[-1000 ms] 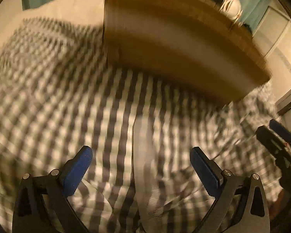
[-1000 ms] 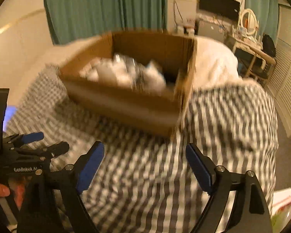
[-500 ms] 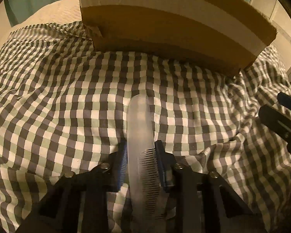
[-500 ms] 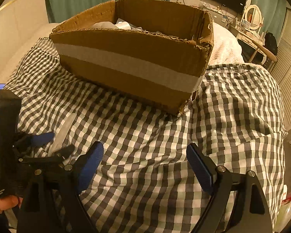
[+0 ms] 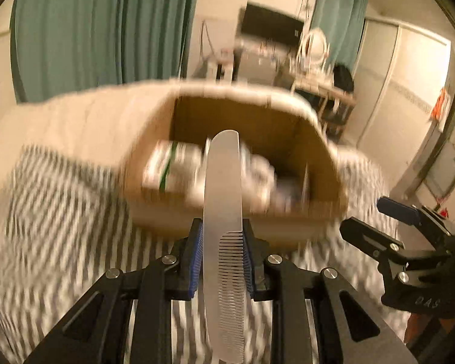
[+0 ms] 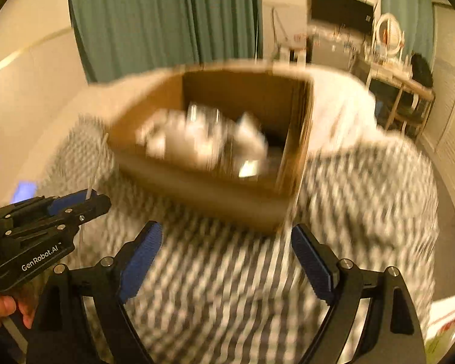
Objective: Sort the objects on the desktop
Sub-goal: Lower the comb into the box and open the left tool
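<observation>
My left gripper (image 5: 223,236) is shut on a translucent white comb (image 5: 223,188), held above the checked cloth with its tip pointing at the open cardboard box (image 5: 324,163). The box holds several pale items, blurred by motion. In the right wrist view the left gripper (image 6: 75,201) shows at the left edge with the comb (image 6: 95,163) seen edge-on as a thin strip. My right gripper (image 6: 224,254) is open and empty above the cloth, in front of the box (image 6: 297,148).
The box stands on a checked cloth (image 6: 364,200) over a white bed (image 6: 342,106). Green curtains (image 6: 166,18), a television and a dressing table (image 6: 394,72) with a round mirror lie behind. My right gripper shows at the right edge in the left wrist view (image 5: 391,224).
My left gripper shut on the comb lying on the cloth and lifted it toward the box. My right gripper stayed open and rose, so the box's inside shows again.
</observation>
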{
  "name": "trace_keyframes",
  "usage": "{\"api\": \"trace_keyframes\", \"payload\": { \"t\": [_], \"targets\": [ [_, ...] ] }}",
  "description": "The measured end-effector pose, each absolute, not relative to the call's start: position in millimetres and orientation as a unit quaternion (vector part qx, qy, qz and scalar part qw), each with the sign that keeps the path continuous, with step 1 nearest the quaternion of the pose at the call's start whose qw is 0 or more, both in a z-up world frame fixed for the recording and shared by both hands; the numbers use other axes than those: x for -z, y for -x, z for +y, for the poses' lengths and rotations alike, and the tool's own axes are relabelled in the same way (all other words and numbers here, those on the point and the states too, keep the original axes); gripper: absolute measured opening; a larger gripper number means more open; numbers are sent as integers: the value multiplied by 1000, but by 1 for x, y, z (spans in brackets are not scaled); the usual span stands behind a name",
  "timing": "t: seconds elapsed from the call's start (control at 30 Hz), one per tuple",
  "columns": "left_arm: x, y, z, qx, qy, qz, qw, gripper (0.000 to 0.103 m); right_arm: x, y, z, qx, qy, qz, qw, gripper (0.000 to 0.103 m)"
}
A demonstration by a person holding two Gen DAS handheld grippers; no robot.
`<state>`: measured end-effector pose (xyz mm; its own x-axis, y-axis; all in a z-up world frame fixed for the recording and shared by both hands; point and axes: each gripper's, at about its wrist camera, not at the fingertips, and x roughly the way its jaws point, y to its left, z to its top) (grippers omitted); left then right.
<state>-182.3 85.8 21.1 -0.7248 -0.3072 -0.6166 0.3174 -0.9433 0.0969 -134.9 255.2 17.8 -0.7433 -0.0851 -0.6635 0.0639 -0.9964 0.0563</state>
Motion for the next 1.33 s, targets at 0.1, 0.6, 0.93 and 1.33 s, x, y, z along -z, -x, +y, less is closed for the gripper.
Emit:
{"api": "trace_keyframes", "payload": {
  "t": [0.1, 0.6, 0.93, 1.33],
  "targets": [
    [-40, 224, 79, 934, -311, -8, 176, 30, -47, 163, 258, 947, -320, -4, 16, 93],
    [-16, 214, 58, 933, -271, 16, 234, 103, -16, 185, 263, 946, -323, -14, -24, 102],
    [-2, 204, 71, 929, -299, -1, 216, 103, -12, 170, 270, 942, -334, -24, -34, 102],
    [-8, 198, 86, 928, -252, -59, 267, 103, -4, 163, 270, 938, -344, -21, -41, 102]
  ]
}}
